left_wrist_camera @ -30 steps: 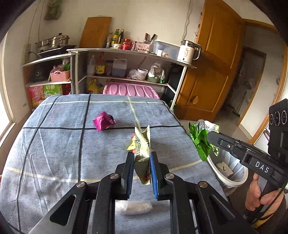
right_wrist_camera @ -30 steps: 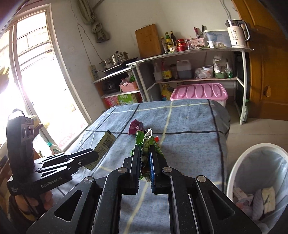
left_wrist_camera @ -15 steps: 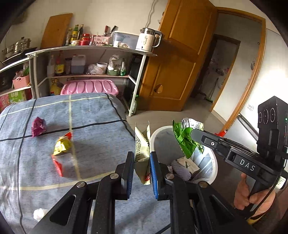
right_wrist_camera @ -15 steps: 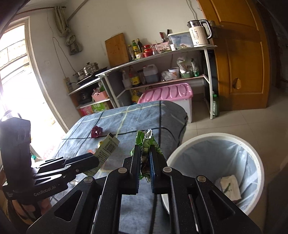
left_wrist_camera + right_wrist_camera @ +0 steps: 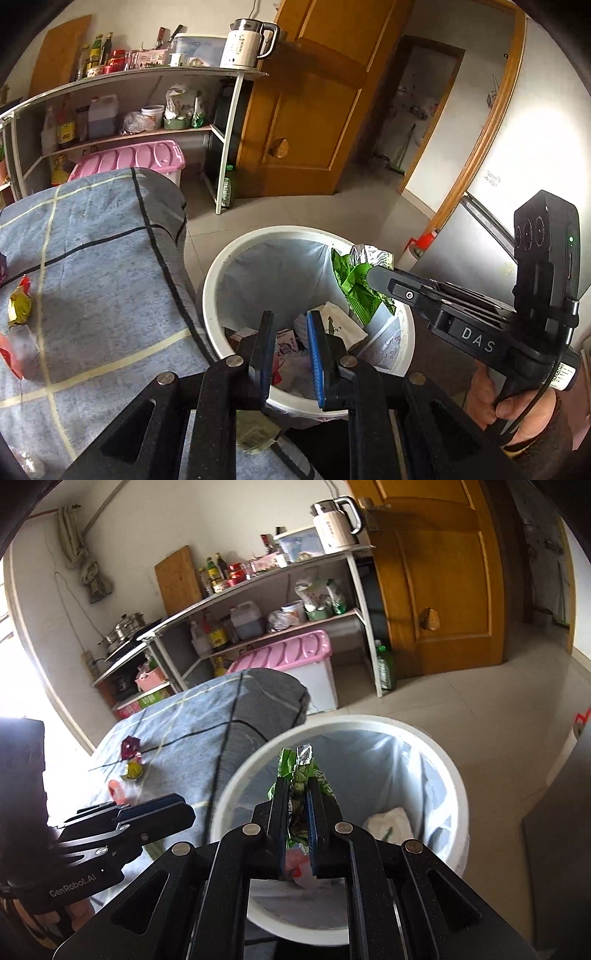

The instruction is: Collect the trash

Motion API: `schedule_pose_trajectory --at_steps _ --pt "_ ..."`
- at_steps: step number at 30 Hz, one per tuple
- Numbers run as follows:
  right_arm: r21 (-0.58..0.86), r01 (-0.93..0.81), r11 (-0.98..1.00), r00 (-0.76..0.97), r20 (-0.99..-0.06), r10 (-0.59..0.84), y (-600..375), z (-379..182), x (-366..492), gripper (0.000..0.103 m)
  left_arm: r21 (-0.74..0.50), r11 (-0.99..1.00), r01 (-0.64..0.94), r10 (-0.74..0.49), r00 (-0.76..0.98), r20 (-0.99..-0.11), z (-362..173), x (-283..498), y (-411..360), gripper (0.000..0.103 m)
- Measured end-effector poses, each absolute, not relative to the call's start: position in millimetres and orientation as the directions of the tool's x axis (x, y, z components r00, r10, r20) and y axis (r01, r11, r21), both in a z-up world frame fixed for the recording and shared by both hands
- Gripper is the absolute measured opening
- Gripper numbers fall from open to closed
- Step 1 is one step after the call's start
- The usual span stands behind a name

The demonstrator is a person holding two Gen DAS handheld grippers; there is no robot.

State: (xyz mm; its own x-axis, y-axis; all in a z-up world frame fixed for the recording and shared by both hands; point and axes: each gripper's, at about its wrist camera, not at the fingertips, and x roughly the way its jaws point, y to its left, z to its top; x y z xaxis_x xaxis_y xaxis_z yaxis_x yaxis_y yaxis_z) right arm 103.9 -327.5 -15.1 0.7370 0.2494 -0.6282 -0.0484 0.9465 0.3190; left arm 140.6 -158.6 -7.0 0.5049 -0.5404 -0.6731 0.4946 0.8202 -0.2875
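Since your right tongs (image 5: 297,812) pinch the green wrapper (image 5: 299,768) just above the white bin (image 5: 454,775) and your left tongs (image 5: 291,354) sit nearly closed with nothing showing between them, you're at the drop: release it, then go back to the surface (image 5: 92,277) for the yellow wrapper (image 5: 20,306).

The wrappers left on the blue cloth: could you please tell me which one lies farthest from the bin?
The purple wrapper. It lies beyond the yellow wrapper and the red-and-clear wrapper, which are both closer to the white bin.
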Motion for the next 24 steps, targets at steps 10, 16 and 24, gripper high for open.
schedule_pose_trajectory --at_steps 10,16,24 --pt "0.356 -0.008 0.935 0.722 -0.645 0.252 -352 -37 110 0.009 -0.268 0.842 0.468 -0.501 0.498 -0.708 -18 153 -167 0.018" --pt "0.363 -0.033 0.931 0.725 -0.632 0.272 -347 -38 109 0.009 -0.242 0.883 0.403 -0.448 0.569 -0.689 -8 146 -131 0.018" --pt "0.371 -0.069 0.926 0.733 -0.610 0.299 -332 -32 99 0.009 -0.187 0.943 0.274 -0.322 0.620 -0.716 -17 125 -96 0.058"
